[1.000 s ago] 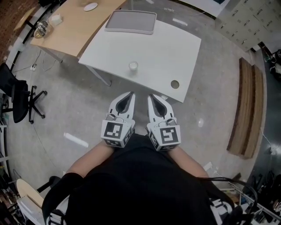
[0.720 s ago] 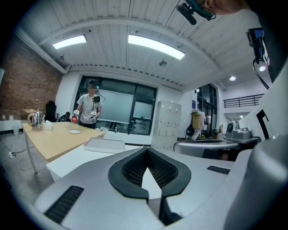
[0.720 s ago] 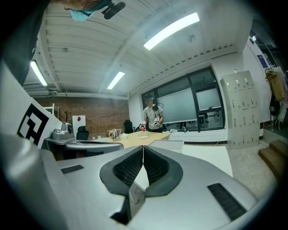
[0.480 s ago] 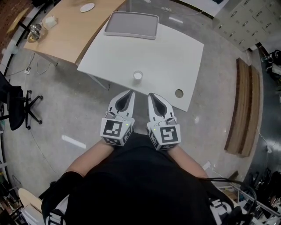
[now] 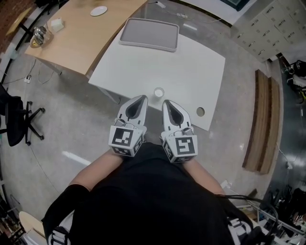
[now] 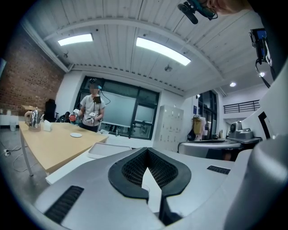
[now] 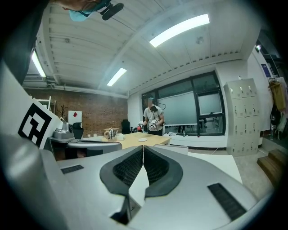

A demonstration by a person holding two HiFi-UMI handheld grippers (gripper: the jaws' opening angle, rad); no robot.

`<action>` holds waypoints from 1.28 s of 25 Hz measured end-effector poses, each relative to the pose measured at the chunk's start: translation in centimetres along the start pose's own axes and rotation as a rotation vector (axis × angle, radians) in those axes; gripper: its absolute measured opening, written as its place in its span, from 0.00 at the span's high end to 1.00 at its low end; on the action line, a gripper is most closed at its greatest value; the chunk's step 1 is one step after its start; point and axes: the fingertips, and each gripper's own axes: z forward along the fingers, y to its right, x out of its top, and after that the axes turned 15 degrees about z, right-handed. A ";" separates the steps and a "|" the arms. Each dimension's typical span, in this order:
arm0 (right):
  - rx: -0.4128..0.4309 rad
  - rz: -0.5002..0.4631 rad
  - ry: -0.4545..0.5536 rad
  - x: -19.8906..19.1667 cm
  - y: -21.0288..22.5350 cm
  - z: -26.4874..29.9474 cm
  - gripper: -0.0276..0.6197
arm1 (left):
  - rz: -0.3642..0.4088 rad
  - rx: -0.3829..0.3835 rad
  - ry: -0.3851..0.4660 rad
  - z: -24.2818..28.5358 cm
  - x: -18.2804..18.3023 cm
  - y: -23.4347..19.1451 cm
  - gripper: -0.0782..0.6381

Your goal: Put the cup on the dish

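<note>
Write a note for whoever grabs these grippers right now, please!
Left gripper: shut, empty.
Right gripper: shut, empty.
Cup: upright near the front edge of the white table, just ahead of both grippers.
Dish: small white one on the wooden table, far from the cup.
Done: nothing yet.
To do: open a gripper, grab the cup, set it on the dish.

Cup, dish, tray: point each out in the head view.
cup [image 5: 158, 92], head view, its open top.
dish [image 5: 99, 10], head view, middle of the plate.
tray [image 5: 149, 34], head view, its bare grey floor.
</note>
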 end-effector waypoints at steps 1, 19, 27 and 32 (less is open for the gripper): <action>-0.003 -0.004 0.005 0.1 -0.2 0.4 0.94 | 0.000 -0.003 0.002 0.1 0.0 -0.5 0.88; -0.013 -0.015 0.003 0.6 -0.3 1.8 0.94 | 0.003 -0.004 -0.007 0.8 -0.4 -1.8 0.88; 0.049 -0.025 -0.009 0.9 -0.1 4.4 0.94 | 0.004 0.070 -0.016 1.8 -0.6 -3.7 0.88; 0.076 -0.003 -0.044 0.2 1.0 5.9 0.94 | -0.009 0.097 -0.049 3.2 -1.5 -4.4 0.88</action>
